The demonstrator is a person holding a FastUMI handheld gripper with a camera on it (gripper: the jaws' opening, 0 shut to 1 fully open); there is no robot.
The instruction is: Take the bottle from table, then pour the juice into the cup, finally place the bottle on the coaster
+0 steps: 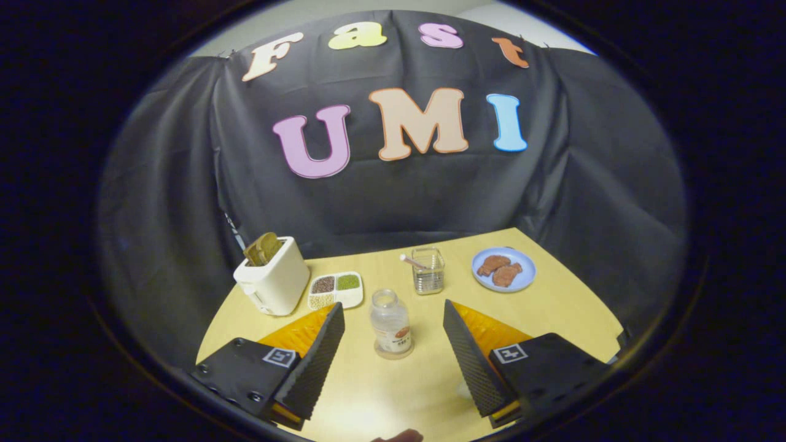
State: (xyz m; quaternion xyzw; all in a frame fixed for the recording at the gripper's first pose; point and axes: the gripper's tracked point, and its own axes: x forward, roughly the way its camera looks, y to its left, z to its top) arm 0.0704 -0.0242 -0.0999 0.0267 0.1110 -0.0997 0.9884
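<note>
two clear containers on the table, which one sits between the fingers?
The bottle, standing upright on a coaster between the open gripper fingers. The square glass cup with a stirrer stands farther back, beyond the fingertips.

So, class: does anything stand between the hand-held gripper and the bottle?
Nothing visible does. The hand-held gripper is open, and the bottle, standing upright on a coaster, sits between its fingers with bare table either side.

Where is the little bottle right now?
In the gripper view the bottle stands upright on a round coaster, between the open gripper's two fingers without touching them, with the glass cup just beyond it.
</note>
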